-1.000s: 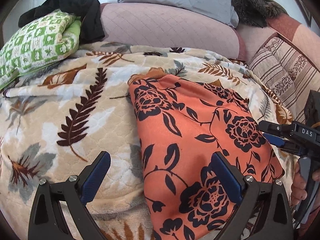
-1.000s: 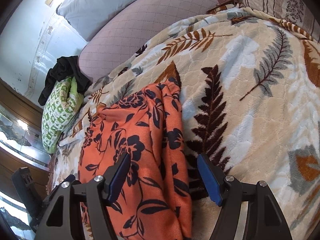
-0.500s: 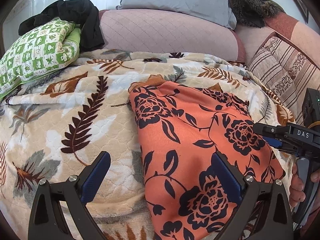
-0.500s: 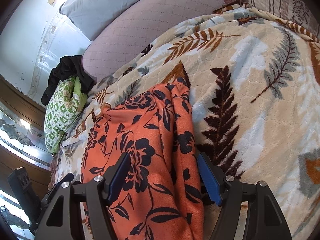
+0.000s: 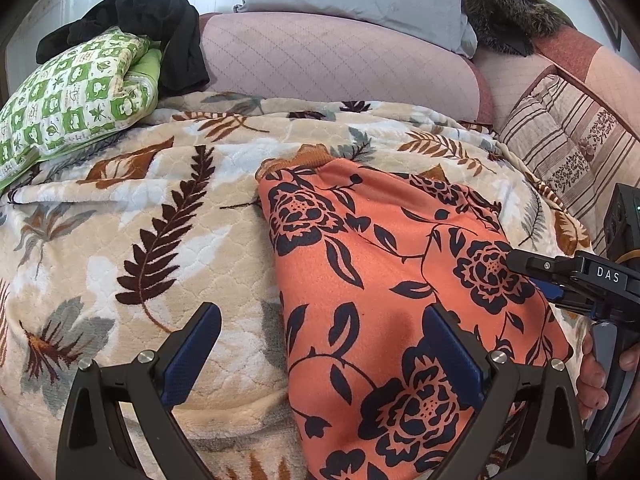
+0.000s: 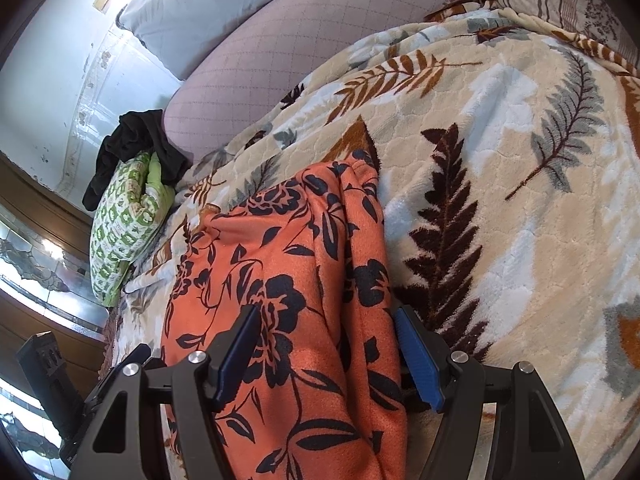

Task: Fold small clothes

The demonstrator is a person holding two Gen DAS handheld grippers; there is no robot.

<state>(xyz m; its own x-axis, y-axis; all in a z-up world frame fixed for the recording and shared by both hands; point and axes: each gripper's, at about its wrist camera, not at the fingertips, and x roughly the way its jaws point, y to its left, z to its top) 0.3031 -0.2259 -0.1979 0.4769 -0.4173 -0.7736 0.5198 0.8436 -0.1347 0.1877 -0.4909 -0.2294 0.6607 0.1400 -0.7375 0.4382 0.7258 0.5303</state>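
An orange garment [image 5: 400,280] with a black flower print is spread flat on a leaf-patterned blanket [image 5: 160,240], its gathered end turned toward a pink cushion [image 5: 328,60]. The left gripper [image 5: 320,356] is held above the garment's left edge with its jaws spread wide; one blue pad is seen over bare blanket, the other over the orange cloth, and nothing is pinched. The right gripper [image 6: 326,354] is set astride the garment's right edge (a doubled-over fold runs there), jaws also well apart, with cloth lying between the pads but not squeezed. In the left wrist view the right gripper is seen over the garment's far side, held by a hand [image 5: 596,380]. A green checked pillow [image 5: 72,96] with black clothing [image 5: 160,20] draped over it lies at the blanket's far left corner.
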